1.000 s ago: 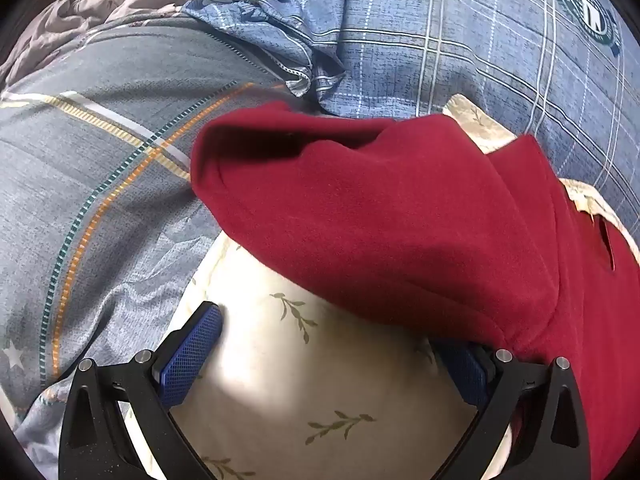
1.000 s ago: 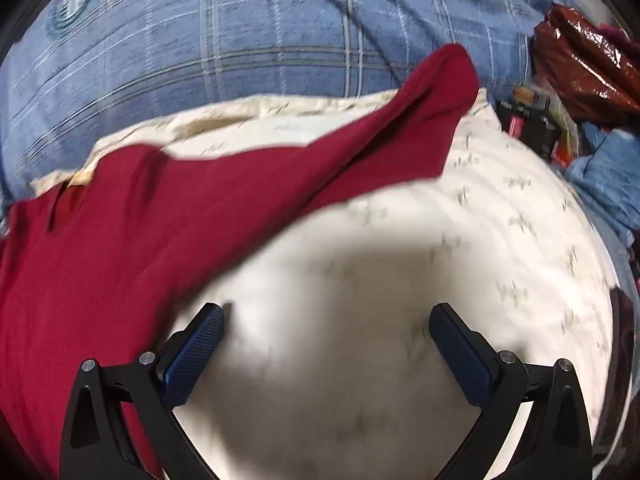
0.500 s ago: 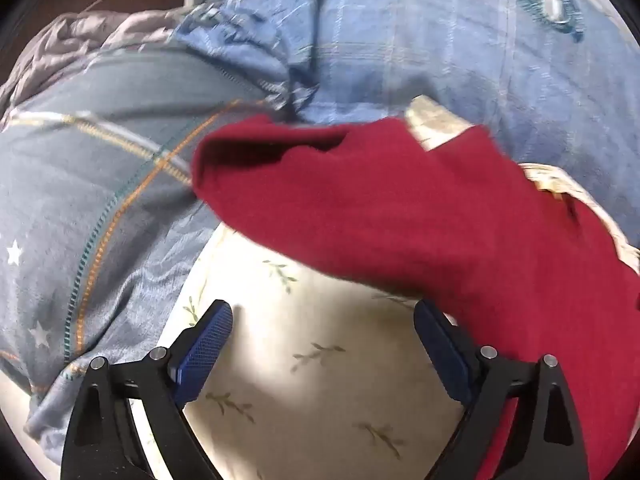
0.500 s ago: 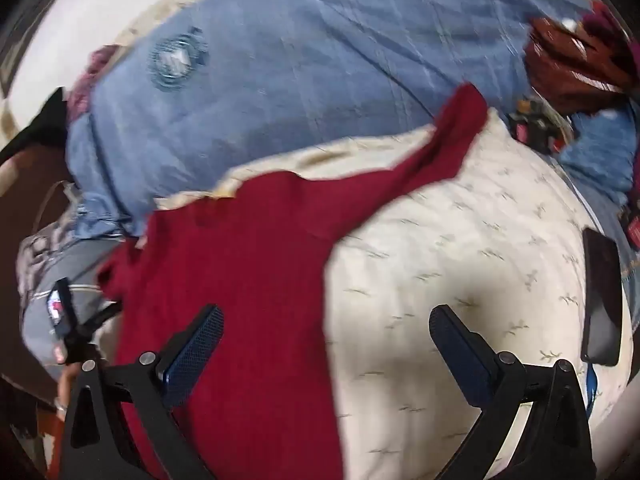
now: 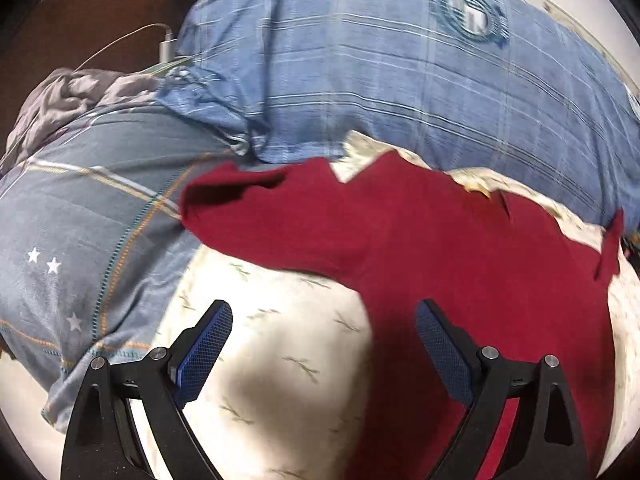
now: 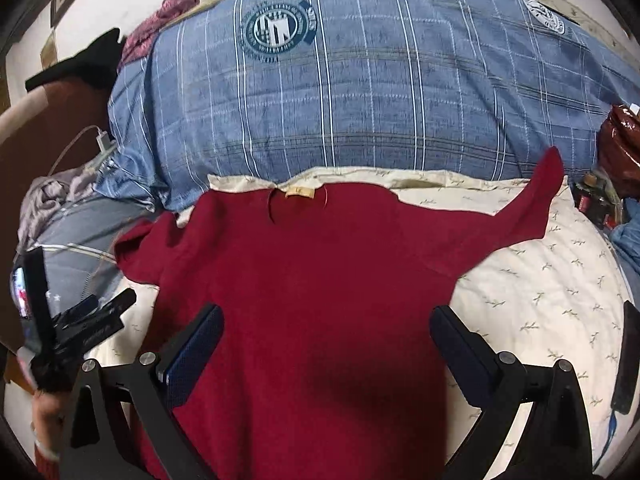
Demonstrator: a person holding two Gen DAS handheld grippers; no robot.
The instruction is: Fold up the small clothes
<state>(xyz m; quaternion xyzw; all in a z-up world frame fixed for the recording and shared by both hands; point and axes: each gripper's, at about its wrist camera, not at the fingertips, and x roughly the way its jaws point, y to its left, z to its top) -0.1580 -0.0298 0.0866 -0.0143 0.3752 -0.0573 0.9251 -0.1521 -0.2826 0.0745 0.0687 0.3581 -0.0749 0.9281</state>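
Note:
A dark red long-sleeved sweater (image 6: 320,280) lies spread flat on a cream leaf-print pillow (image 6: 540,280), neck label at the far side, both sleeves out. My right gripper (image 6: 326,332) is open and empty, above the sweater's body. My left gripper (image 5: 324,328) is open and empty, above the pillow beside the sweater's left sleeve (image 5: 260,208). It also shows from the side at the left edge of the right wrist view (image 6: 96,316).
A blue plaid quilt (image 6: 360,100) lies behind the pillow. A grey striped pillow (image 5: 80,220) sits left. A charger and cable (image 5: 166,44) lie far left. A dark phone (image 6: 626,360), a red bag (image 6: 620,148) and clutter are at the right.
Both grippers have pulled back and up from the sweater. The whole sweater now shows spread flat. The right view has swung from the right sleeve to the body.

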